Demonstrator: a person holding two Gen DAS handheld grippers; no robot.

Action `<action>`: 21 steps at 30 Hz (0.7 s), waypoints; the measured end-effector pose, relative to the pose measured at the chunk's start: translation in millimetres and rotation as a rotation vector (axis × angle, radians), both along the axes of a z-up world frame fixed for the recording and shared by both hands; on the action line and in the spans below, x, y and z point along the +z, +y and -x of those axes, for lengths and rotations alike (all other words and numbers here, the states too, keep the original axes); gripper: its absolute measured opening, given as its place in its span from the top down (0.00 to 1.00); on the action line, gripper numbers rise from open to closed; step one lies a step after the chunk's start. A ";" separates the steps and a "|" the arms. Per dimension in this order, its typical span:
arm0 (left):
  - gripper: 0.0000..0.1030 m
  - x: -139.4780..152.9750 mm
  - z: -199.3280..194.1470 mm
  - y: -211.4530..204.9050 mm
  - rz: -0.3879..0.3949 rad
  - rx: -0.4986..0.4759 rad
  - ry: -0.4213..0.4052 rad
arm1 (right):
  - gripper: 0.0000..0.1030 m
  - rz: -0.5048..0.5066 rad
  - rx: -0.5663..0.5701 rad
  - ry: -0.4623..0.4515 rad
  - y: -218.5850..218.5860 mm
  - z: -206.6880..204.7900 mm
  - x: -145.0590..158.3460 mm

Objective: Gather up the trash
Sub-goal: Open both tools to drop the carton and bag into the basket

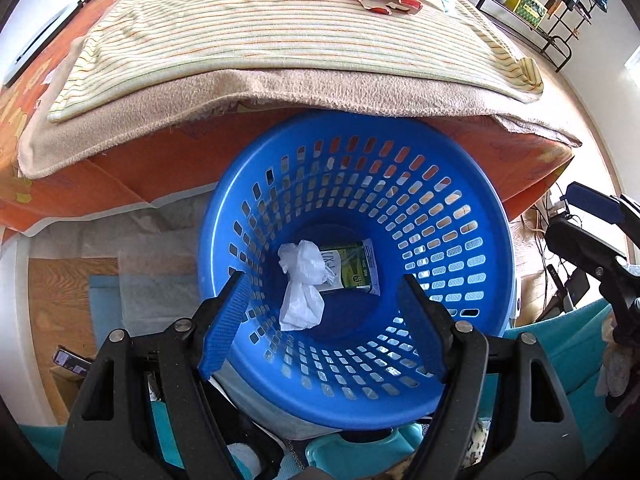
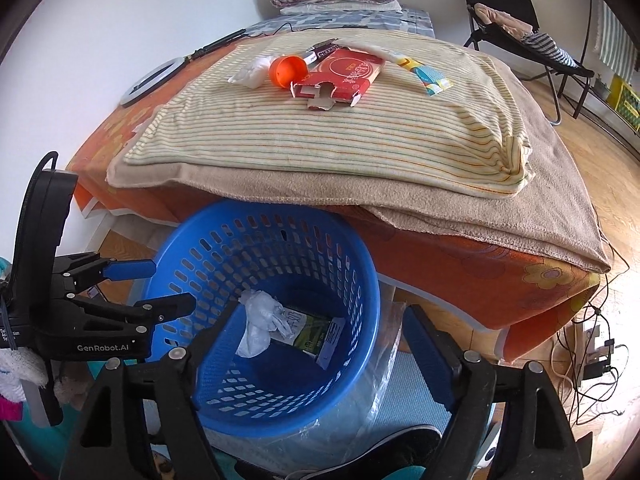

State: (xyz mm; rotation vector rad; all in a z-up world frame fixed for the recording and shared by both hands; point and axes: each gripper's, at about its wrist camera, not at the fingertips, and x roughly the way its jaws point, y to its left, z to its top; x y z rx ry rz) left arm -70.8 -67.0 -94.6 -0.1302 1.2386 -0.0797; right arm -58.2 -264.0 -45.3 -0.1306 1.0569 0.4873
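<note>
Left wrist: left gripper [image 1: 324, 320] agape above basket [image 1: 460, 152].

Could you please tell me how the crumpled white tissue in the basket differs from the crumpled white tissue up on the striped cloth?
The basket tissue lies at the bottom of the blue basket, partly over a green packet; the cloth tissue rests on the striped cloth beside an orange cup. The basket tissue looks longer and more spread out, while the cloth tissue is a tighter wad. Both are white, crumpled and touched by neither gripper.
</note>
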 end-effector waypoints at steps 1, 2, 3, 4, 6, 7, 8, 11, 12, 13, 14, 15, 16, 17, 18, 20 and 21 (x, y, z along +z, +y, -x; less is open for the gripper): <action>0.25 0.6 -0.4 0.0 0.001 -0.001 0.000 | 0.17 -0.003 -0.001 0.001 -0.1 -0.3 0.4; 0.25 1.3 -1.0 0.3 0.003 0.000 0.000 | 0.17 -0.004 -0.001 0.003 0.1 -0.7 0.7; 0.25 2.0 -1.8 1.2 0.006 0.002 0.000 | 0.16 -0.004 -0.002 0.004 0.3 -1.0 0.9; 0.25 2.9 -2.9 2.2 0.009 0.004 -0.001 | 0.15 -0.002 -0.006 0.007 0.5 -1.8 0.9; 0.25 5.6 -5.3 4.3 0.008 0.008 -0.003 | 0.14 -0.004 -0.011 0.021 0.6 -3.9 0.1; 0.25 7.2 -6.7 5.4 0.008 0.010 -0.005 | 0.14 -0.009 -0.013 0.035 0.5 -5.3 -0.5; 0.25 9.2 -8.5 6.9 0.012 0.014 -0.007 | 0.14 -0.016 -0.017 0.047 0.1 -6.2 -0.8; 0.25 15.8 -14.1 12.6 0.032 0.024 -0.011 | 0.14 -0.036 -0.028 0.069 -0.7 -11.3 0.8; 0.25 18.5 -15.7 13.8 0.035 0.027 -0.015 | 0.14 -0.040 -0.033 0.071 -0.7 -13.2 2.4; 0.25 21.3 -18.4 15.5 0.037 0.029 -0.019 | 0.14 -0.044 -0.036 0.071 -0.7 -15.1 4.4; 0.25 24.6 -21.0 17.5 0.040 0.032 -0.025 | 0.13 -0.047 -0.040 0.071 -0.5 -17.5 6.7; 0.25 28.3 -24.0 19.8 0.041 0.034 -0.029 | 0.11 -0.054 -0.043 0.071 -0.8 -19.6 9.4; 0.25 31.9 -27.8 21.7 0.043 0.035 -0.034 | 0.07 -0.065 -0.046 0.067 -0.9 -22.1 12.5; 0.25 35.9 -32.1 24.6 0.045 0.037 -0.040 | 0.05 -0.076 -0.049 0.059 -1.3 -24.7 16.1; 0.25 39.7 -36.6 27.7 0.044 0.041 -0.047 | 0.05 -0.085 -0.053 0.051 -1.1 -27.6 19.9; 0.25 49.1 -46.8 35.4 0.038 0.052 -0.070 | 0.04 -0.098 -0.051 0.034 0.4 -34.1 27.9; 0.25 54.0 -52.0 39.6 0.035 0.056 -0.082 | 0.04 -0.100 -0.049 0.020 2.0 -37.7 32.7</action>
